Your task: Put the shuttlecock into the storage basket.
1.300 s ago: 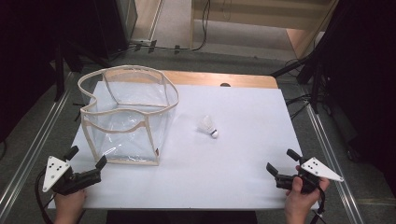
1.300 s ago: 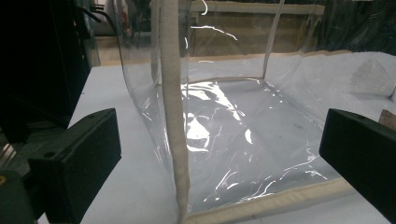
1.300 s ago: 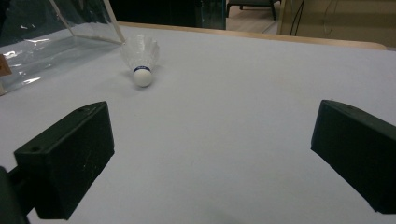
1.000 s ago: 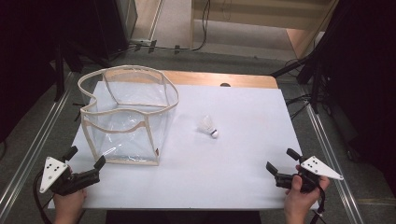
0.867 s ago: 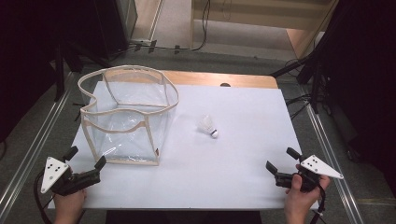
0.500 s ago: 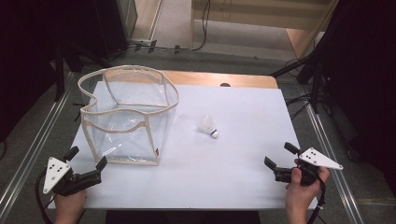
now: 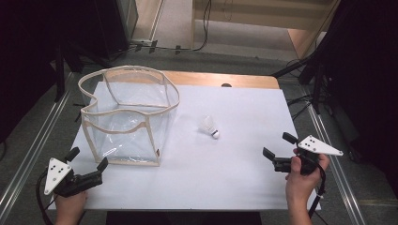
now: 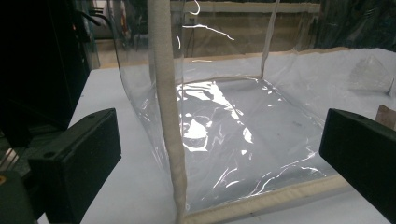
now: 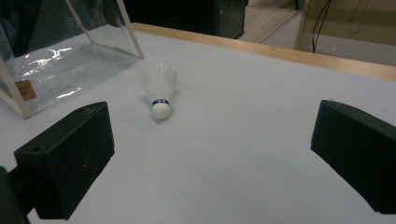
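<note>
Right tool (image 7: 277, 151) edged inward | both tools released | clear bag (image 7: 129, 117) empty | shuttlecock (image 7: 210, 126) outside

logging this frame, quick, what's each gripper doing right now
Left gripper: open, empty, facing the clear bag.
Right gripper: open, empty, pointed toward the shuttlecock.

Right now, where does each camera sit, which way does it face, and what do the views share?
High view: above the person's side, looking forward and down on the white table; both hands, left claw and right claw show.
Left gripper view: rides the left claw, facing the clear bag up close.
Right gripper view: rides the right claw, facing the shuttlecock.
Shared: both gripper views catch the bag and shuttlecock.
</note>
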{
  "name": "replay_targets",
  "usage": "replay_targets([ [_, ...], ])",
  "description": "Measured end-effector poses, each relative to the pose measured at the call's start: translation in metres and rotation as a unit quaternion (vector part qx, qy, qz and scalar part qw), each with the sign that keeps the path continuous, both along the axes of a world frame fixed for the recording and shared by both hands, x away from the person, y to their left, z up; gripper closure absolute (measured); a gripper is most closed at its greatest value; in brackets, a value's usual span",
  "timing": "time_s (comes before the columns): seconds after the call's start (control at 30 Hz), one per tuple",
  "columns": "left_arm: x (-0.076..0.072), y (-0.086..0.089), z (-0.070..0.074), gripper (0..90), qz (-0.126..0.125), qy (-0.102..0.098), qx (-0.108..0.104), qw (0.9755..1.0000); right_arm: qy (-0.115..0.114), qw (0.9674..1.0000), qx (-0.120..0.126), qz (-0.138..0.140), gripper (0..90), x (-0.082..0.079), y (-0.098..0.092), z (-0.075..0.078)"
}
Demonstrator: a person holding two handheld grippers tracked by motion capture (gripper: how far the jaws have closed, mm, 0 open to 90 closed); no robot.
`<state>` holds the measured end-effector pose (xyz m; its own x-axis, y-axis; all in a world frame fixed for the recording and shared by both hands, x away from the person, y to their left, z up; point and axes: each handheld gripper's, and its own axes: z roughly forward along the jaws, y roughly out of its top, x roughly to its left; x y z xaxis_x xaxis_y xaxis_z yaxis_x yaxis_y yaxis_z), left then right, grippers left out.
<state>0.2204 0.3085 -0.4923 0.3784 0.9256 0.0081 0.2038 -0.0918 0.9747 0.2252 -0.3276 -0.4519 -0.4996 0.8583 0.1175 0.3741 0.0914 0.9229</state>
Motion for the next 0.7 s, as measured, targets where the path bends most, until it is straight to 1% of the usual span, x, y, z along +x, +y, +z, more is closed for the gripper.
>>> replay_targets([
  [0.17,0.0,0.0,0.0,0.0,-0.001,0.001,0.002,1.0,0.001,0.9999,-0.012,0.006,0.0,0.008,0.004,0.01],
  [0.23,0.0,0.0,0.0,0.0,0.0,0.002,0.001,1.0,0.002,0.9999,-0.013,0.007,0.0,0.009,0.005,0.011],
  [0.27,0.0,0.0,0.0,0.0,0.0,0.002,0.001,1.0,0.007,0.9998,-0.015,0.012,0.0,0.012,0.007,0.014],
  [0.33,0.0,0.0,0.0,0.0,0.0,0.002,0.001,1.0,0.007,0.9997,-0.019,0.016,0.0,0.015,0.01,0.016],
  [0.7,0.001,0.0,0.0,0.0,-0.002,0.001,0.003,1.0,0.024,0.9986,-0.029,0.038,0.0,0.034,0.026,0.021],
])
